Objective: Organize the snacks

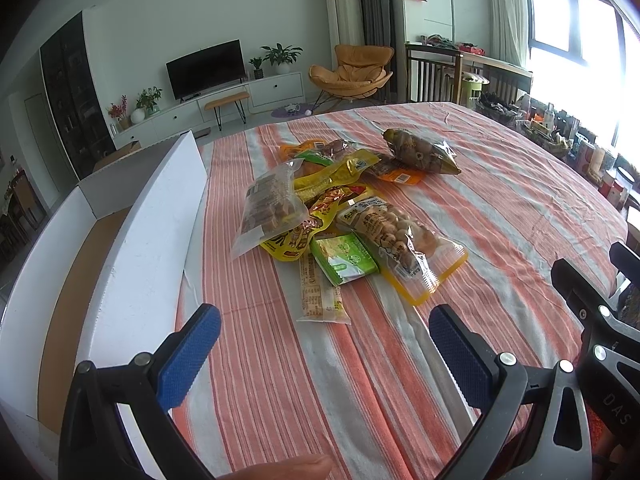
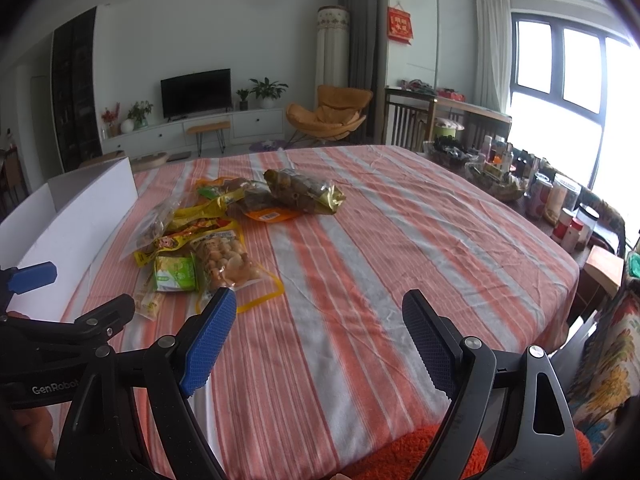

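Note:
A pile of snack packets (image 1: 332, 200) lies on the striped tablecloth (image 1: 500, 200), left of centre in the right wrist view (image 2: 208, 236). It includes a green packet (image 1: 344, 258), a clear bag of round snacks (image 1: 400, 236), a clear bag of bars (image 1: 268, 208) and a long thin packet (image 1: 320, 292). A dark bag (image 1: 420, 151) lies apart at the back. A white open cardboard box (image 1: 132, 232) stands left of the pile. My left gripper (image 1: 324, 344) is open and empty, short of the long packet. My right gripper (image 2: 318, 328) is open and empty, right of the pile.
Jars, bottles and baskets (image 2: 520, 184) crowd the table's right side. My right gripper's black frame (image 1: 592, 320) shows at the right of the left wrist view. My left gripper's blue finger (image 2: 32, 276) shows at the left of the right wrist view. Living room furniture stands beyond the table.

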Motion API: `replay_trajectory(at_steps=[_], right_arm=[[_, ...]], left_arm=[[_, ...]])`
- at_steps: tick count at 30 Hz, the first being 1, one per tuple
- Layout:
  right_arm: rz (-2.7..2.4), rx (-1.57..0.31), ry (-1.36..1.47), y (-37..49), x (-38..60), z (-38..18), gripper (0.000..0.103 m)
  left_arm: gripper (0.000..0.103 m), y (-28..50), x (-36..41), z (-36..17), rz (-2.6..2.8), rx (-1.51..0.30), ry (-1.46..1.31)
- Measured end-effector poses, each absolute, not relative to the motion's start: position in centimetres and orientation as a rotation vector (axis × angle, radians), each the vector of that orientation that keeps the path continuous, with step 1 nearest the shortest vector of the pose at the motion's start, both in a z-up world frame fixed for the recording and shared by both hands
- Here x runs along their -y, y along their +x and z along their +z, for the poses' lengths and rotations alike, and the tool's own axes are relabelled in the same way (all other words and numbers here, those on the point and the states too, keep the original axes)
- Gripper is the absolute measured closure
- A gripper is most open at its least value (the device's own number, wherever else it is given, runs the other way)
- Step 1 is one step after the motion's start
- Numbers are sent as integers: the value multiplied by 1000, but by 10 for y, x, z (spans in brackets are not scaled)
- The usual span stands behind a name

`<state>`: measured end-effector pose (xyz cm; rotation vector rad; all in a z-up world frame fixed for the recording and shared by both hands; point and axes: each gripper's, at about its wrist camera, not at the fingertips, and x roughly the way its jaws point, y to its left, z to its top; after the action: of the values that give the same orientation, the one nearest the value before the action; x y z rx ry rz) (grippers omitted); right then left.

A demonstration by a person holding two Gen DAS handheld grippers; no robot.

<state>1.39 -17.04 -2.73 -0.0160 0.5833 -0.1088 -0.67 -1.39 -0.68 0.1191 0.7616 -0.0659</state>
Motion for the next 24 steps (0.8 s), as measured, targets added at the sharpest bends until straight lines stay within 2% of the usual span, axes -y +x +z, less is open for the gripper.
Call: replay_trajectory(at_steps=[24], right_arm=[[-109, -584, -16, 14, 170, -28, 16]], left_arm=[[0, -2, 12, -12, -65, -788, 113]])
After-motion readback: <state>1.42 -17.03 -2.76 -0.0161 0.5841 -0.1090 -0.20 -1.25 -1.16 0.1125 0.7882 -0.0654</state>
